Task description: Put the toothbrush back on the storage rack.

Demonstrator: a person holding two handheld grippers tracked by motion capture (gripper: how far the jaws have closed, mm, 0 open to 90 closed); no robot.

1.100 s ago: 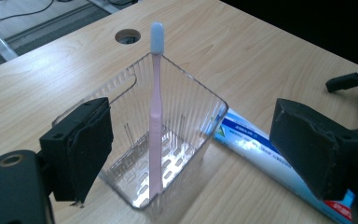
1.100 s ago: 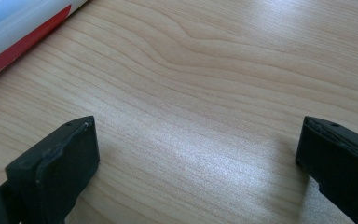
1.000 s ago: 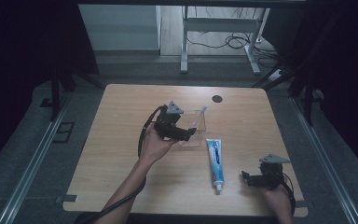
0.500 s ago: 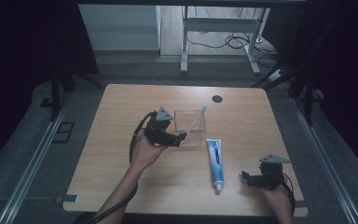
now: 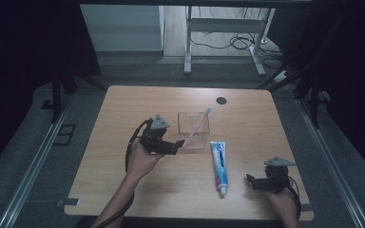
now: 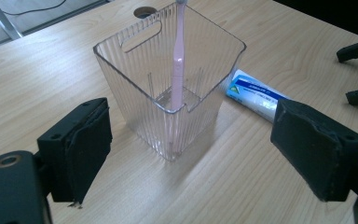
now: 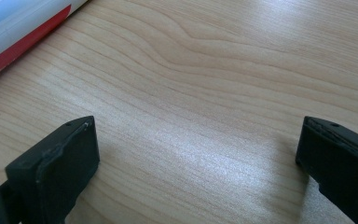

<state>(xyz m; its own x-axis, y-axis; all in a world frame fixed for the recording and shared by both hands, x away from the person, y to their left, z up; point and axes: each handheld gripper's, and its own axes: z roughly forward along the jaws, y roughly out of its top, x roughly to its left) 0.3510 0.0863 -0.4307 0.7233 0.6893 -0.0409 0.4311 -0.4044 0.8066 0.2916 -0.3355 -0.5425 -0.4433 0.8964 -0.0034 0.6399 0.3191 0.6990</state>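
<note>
A clear ribbed plastic cup [image 5: 194, 129] [image 6: 168, 88] stands upright mid-table with a pink toothbrush [image 5: 198, 125] [image 6: 177, 70] leaning inside it. A white and blue toothpaste tube [image 5: 219, 164] [image 6: 256, 93] [image 7: 18, 28] lies flat to the cup's right. My left gripper [image 5: 177, 146] [image 6: 191, 154] is open just left of the cup, jaws wide and holding nothing. My right gripper [image 5: 250, 181] [image 7: 196, 163] rests open over bare wood near the front right corner, right of the tube's cap end.
The wooden table [image 5: 123, 190] has a dark round hole [image 5: 221, 100] near its far edge. Dark floor and metal rails surround it. A desk frame with cables [image 5: 228, 42] stands beyond the far edge.
My left gripper has drawn back toward the person and to the left, away from the cup, with its jaws open. The right gripper has stayed put.
</note>
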